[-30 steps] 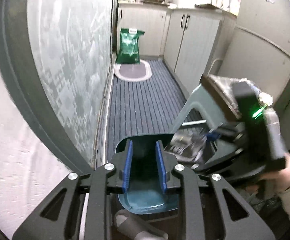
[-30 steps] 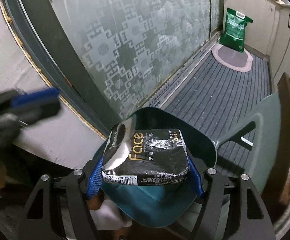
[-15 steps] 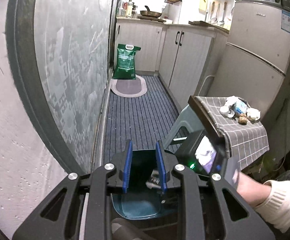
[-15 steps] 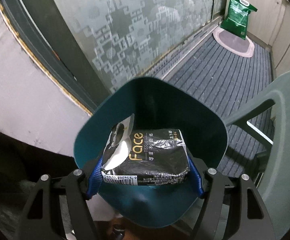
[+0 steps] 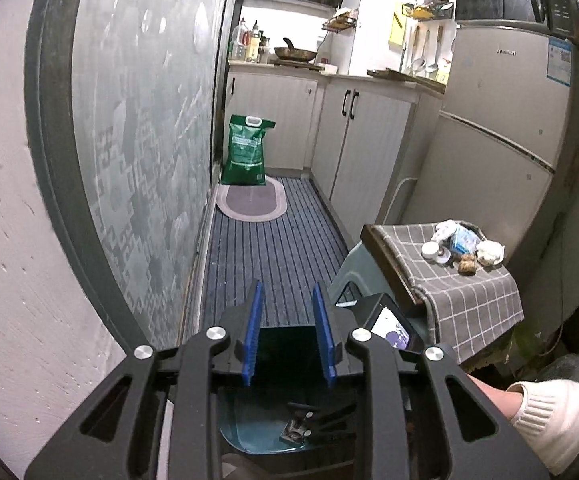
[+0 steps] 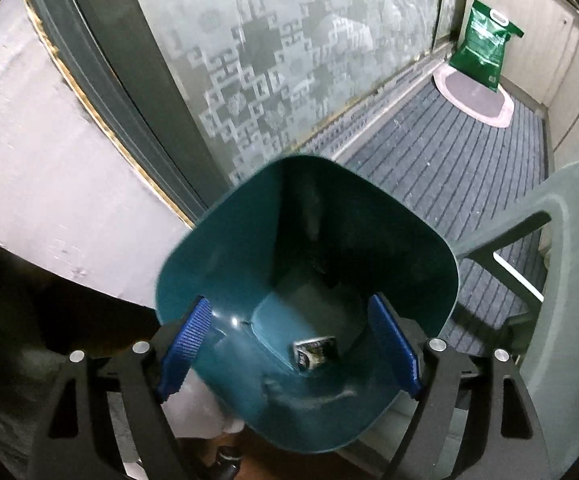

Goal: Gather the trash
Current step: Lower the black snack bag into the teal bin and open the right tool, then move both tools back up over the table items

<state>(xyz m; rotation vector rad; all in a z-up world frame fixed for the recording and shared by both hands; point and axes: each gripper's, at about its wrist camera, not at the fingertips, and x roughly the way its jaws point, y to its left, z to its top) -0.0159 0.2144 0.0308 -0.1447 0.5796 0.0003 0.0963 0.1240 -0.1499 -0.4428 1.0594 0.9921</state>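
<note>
A dark teal trash bin (image 6: pixel 249 264) stands on the floor right below my right gripper (image 6: pixel 289 340), which is open and empty over its mouth. A black tissue packet (image 6: pixel 315 353) lies at the bottom of the bin. My left gripper (image 5: pixel 288 336) is open and empty, held above the same bin (image 5: pixel 249 436). More trash sits on the grey checked cloth (image 5: pixel 473 304) of a small table: a blue carton (image 5: pixel 462 240), crumpled white paper (image 5: pixel 489 251), a white lid (image 5: pixel 431 249) and a brown lump (image 5: pixel 467 267).
A frosted glass door (image 5: pixel 137 152) runs along the left. A striped floor mat (image 5: pixel 273 248) leads to a green bag (image 5: pixel 247 150) and an oval rug (image 5: pixel 251 203). Cabinets (image 5: pixel 365 152) and a fridge (image 5: pixel 497 128) line the right. A grey stool (image 6: pixel 561 264) stands beside the bin.
My right gripper opened and the black tissue packet fell to the bottom of the bin. My left gripper lifted and pulled back, so more of the kitchen shows.
</note>
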